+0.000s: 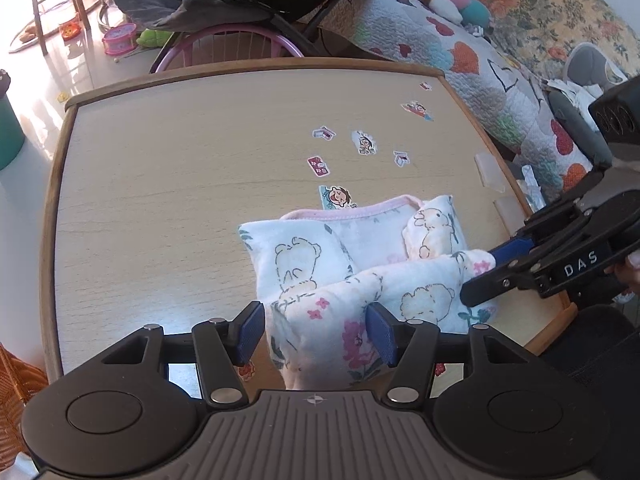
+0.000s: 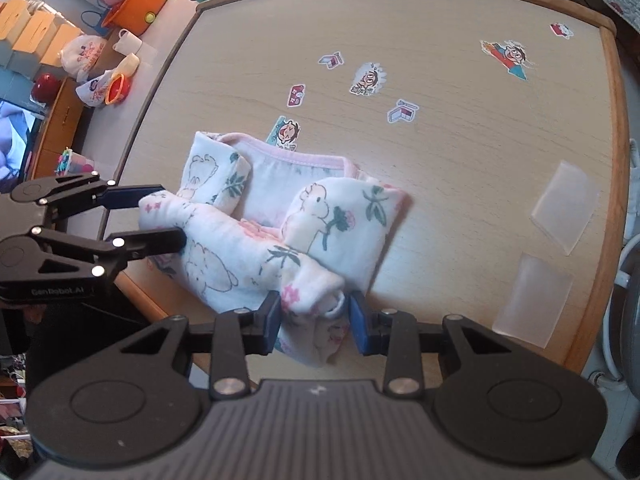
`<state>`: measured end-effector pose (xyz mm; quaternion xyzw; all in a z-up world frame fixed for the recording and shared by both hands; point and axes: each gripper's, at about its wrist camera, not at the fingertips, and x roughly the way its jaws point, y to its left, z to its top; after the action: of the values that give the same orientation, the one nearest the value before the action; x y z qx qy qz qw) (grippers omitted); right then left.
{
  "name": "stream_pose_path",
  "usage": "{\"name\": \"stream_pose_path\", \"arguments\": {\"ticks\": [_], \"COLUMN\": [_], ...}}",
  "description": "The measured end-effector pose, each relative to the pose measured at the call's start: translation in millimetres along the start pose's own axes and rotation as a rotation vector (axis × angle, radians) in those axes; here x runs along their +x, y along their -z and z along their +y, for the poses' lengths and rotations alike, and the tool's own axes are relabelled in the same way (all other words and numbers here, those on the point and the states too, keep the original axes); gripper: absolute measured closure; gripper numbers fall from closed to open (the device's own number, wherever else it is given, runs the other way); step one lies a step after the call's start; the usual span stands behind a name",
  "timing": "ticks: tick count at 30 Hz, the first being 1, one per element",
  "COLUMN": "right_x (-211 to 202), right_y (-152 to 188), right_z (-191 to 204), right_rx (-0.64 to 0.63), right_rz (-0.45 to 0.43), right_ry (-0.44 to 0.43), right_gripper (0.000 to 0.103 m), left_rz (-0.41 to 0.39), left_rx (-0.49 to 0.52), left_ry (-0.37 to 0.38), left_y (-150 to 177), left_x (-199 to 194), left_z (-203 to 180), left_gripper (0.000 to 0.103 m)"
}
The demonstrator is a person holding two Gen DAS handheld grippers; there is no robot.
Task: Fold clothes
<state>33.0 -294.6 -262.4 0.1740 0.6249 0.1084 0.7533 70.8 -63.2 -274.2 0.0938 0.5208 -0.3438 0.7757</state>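
Observation:
A small white garment point(image 1: 360, 236) point(image 2: 296, 176) printed with bears and flowers, with a pink neck trim, lies on the wooden table point(image 1: 160, 200) point(image 2: 460, 208), both sleeves folded inward. Its near hem is raised as a rolled band stretched between the two grippers. My left gripper point(image 1: 316, 332) point(image 2: 172, 216) straddles the band's left end; its blue pads stand loosely beside the cloth, with a thin gap at one pad. My right gripper point(image 2: 316, 322) point(image 1: 482, 276) is shut on the band's right end, both pads pressing the bunched fabric.
Several cartoon stickers point(image 1: 362, 142) point(image 2: 368, 78) dot the tabletop beyond the garment. Two clear plastic pads point(image 2: 564, 204) lie by the table's right edge. A quilt-covered sofa point(image 1: 460, 52) and a pink chair point(image 1: 228, 46) stand behind the table; toys and baskets point(image 2: 136, 0) sit to the left.

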Motion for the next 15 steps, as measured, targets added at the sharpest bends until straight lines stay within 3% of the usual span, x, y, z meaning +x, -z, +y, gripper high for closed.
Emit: {"name": "stream_pose_path", "arguments": {"ticks": [4,8,10,15], "right_x": [-15,-32,-33,-7], "right_y": [13,54,73,88], "right_z": [32,87,108,131], "right_rx": [-0.229,-0.719,-0.924,-1.132], "right_rz": [-0.089,-0.210,-0.219,-0.182], "right_ry": [0.104,0.281,0.321,0.373], "right_gripper": [0.065,0.064,0.063,0.061], "left_rz": [0.028,0.047,0.055,0.064], "left_rx": [-0.007,0.008,0.020,0.023], "left_ry": [-0.015,-0.028,-0.027,-0.030], "left_y": [-5,-10,-12,-14], "left_x": [10,15,16,16], "left_z": [-1,-2,-2,-1], "left_gripper": [0.042,0.038,0.037,0.035]}}
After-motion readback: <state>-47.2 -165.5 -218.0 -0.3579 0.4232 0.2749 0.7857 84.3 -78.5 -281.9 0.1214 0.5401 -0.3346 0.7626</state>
